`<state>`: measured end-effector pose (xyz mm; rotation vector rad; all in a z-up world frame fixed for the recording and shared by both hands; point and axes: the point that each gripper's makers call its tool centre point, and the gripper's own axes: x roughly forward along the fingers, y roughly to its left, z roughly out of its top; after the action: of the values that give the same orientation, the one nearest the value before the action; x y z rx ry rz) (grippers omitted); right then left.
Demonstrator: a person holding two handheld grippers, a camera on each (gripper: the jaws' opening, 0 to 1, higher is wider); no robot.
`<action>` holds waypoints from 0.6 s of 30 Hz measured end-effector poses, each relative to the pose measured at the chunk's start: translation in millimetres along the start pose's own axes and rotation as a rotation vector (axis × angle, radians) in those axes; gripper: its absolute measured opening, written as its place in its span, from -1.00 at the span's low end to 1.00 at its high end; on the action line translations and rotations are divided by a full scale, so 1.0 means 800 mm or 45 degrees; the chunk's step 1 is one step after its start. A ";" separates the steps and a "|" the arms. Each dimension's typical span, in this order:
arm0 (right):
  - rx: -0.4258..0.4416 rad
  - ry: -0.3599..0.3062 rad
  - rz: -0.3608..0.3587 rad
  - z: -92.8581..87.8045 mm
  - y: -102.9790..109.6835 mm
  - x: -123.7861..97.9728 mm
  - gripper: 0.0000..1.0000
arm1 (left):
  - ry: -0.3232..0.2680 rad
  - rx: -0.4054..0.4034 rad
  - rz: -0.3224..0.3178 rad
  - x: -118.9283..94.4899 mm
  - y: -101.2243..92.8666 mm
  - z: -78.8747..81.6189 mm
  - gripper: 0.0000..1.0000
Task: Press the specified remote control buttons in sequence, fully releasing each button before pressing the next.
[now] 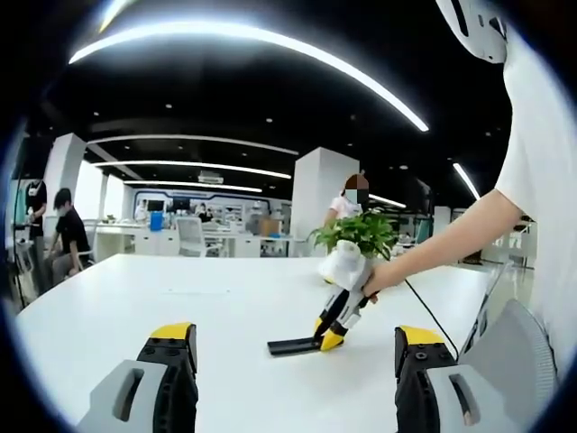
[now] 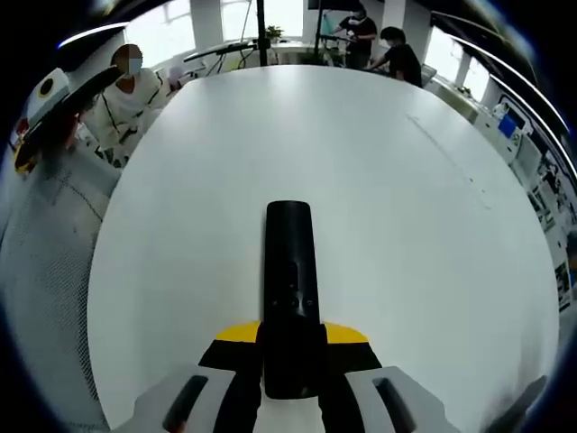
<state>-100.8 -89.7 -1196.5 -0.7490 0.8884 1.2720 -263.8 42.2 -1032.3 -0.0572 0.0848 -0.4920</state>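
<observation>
Remote (image 2: 289, 289) lies flat on the surface (image 2: 406, 225), its near end between your right gripper (image 2: 290, 361) jaws, which close on it, long axis running straight away. Left gripper (image 1: 293, 361) hangs released, well back. Its view shows the remote (image 1: 293, 345) side-on, mid-surface, a plant (image 1: 356, 233) beyond.

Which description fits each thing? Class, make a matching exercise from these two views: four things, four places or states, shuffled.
Things:
1. remote control
2. potted plant
3. left gripper
4. right gripper

Descriptions:
A. open, over bare table
B. green, at the table's far side
C. black, lying flat on the white table
D. tips down at the remote's end

Pairs: 1-C, 2-B, 3-A, 4-D
</observation>
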 end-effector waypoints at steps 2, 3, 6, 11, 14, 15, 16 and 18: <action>-0.003 -0.002 -0.002 0.000 -0.006 0.001 -0.59 | -0.002 0.000 0.002 0.000 0.001 0.000 0.88; -0.002 -0.003 -0.003 0.001 -0.007 0.001 -0.59 | -0.001 0.000 0.003 0.000 0.001 0.000 0.88; -0.005 -0.011 -0.009 0.002 -0.013 0.001 -0.58 | 0.006 -0.003 0.001 0.000 0.000 -0.001 0.88; -0.027 -0.057 -0.005 0.004 -0.017 0.001 -0.58 | 0.013 0.005 -0.016 0.001 -0.003 -0.002 0.88; 0.006 -0.086 -0.012 0.006 -0.016 0.001 -0.57 | 0.002 0.005 -0.012 0.000 -0.002 0.000 0.89; 0.021 -0.094 -0.015 0.007 -0.015 0.001 -0.57 | 0.000 0.000 -0.006 0.000 -0.001 0.000 0.89; 0.049 -0.107 -0.017 0.008 -0.015 0.001 -0.56 | 0.000 -0.004 -0.004 0.000 0.000 0.000 0.89; 0.138 -0.141 -0.007 0.012 -0.013 0.001 -0.52 | 0.006 -0.008 -0.007 0.000 -0.001 -0.001 0.89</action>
<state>-89.1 -82.8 -1192.8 -0.5895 0.8578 1.2382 -263.9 41.7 -1033.4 -0.0623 0.0906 -0.4974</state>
